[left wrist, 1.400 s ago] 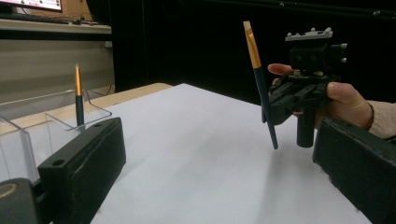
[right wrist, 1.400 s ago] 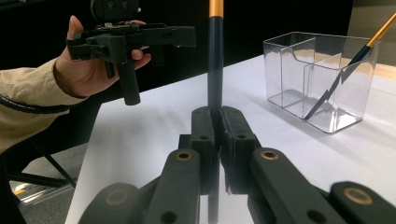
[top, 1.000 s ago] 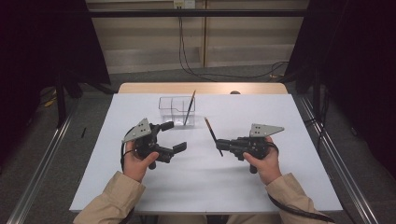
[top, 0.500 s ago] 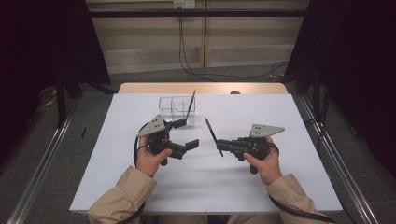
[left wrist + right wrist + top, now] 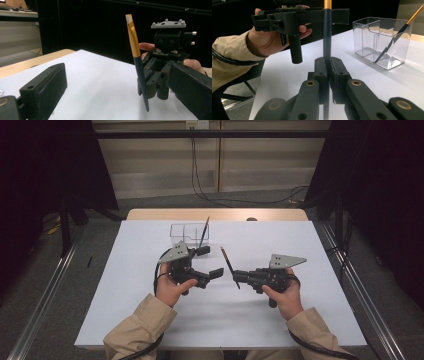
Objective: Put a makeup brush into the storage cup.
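Observation:
My right gripper [image 5: 236, 277] is shut on the dark lower handle of a paintbrush [image 5: 227, 261] and holds it upright over the white table. In the right gripper view the two pads [image 5: 322, 68] press the brush handle [image 5: 327, 35] between them. The brush [image 5: 136, 53] has a gold ferrule and a pale tip, standing in front of the right gripper [image 5: 150, 86]. My left gripper [image 5: 210, 261] is open just left of the brush, with its wide-apart jaws pointing toward it. From the right gripper view, the left gripper [image 5: 297, 17] sits behind the brush.
A clear two-compartment container [image 5: 187, 231] stands at the back of the table [image 5: 125, 320] and holds a second brush [image 5: 204, 232] leaning to the right. In the right gripper view the container [image 5: 372, 42] is at the right, with that brush [image 5: 398, 31] inside.
My left gripper has moved right, closer to the brush held by my right gripper. The right gripper and its brush have stayed in place.

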